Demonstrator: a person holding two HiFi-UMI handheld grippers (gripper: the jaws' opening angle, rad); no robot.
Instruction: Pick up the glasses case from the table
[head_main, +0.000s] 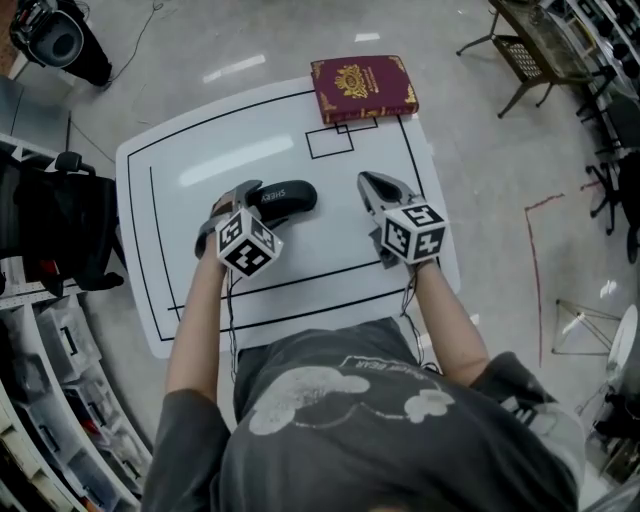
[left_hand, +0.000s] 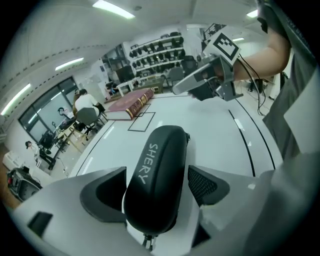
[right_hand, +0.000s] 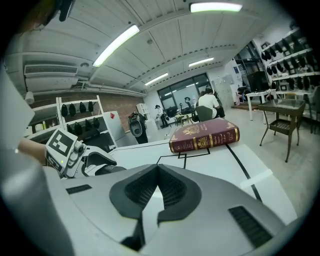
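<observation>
The left gripper (left_hand: 156, 172) is pointing down at the white table (head_main: 330, 230) with its jaws standing wide apart. The black glasses case (head_main: 285, 198) is lying flat on the table between them, not clamped. Just beside it, the right gripper (right_hand: 159, 167) is holding nothing, its jaws meeting tip to tip. Black lines are running around the tabletop, and a dark red book (head_main: 362, 88) is lying at the far edge, overhanging a small outlined box. Grey floor (head_main: 500, 180) is spreading beyond, with a metal chair (head_main: 530, 50) standing well apart. In the head view the left gripper is covering the case's near end. Whether either pad is touching the case is unclear.
</observation>
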